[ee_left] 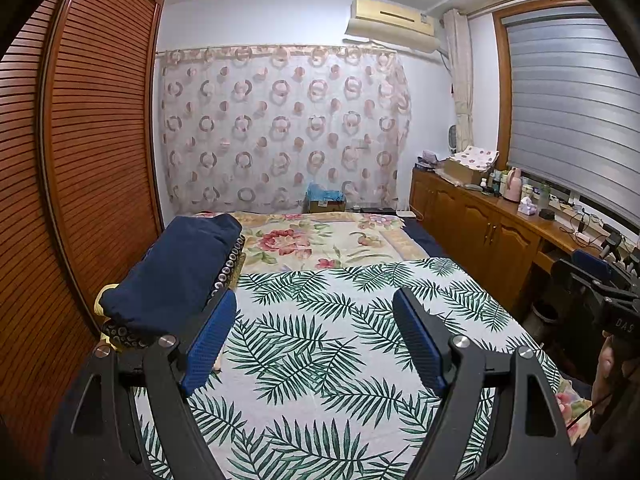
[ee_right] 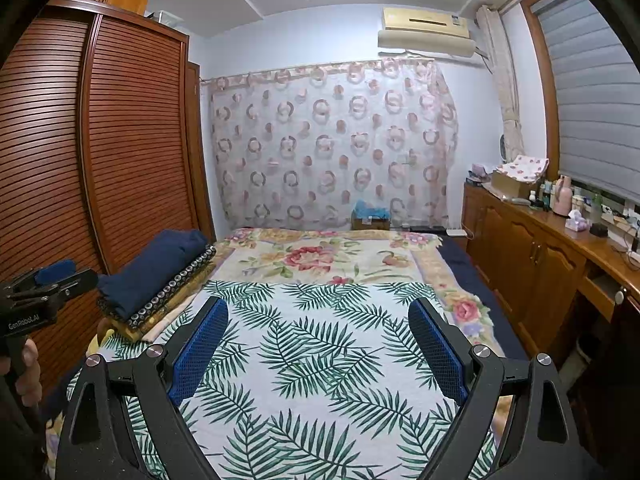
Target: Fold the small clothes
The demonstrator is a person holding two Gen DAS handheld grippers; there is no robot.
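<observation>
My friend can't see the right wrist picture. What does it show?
An open right gripper hovers over a palm-leaf cloth on a bed. A stack of folded clothes, topped by a navy garment, sits at the left beside a slatted wooden wardrobe.

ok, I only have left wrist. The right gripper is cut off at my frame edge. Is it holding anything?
Observer: No. The right gripper is open, with nothing between the pads, only the leaf-print sheet beneath.
Operator: My finger blocks the stack's near end. What's at the bottom?
Observer: Under the navy garment and the ring-print piece there are yellowish folded layers.
</observation>
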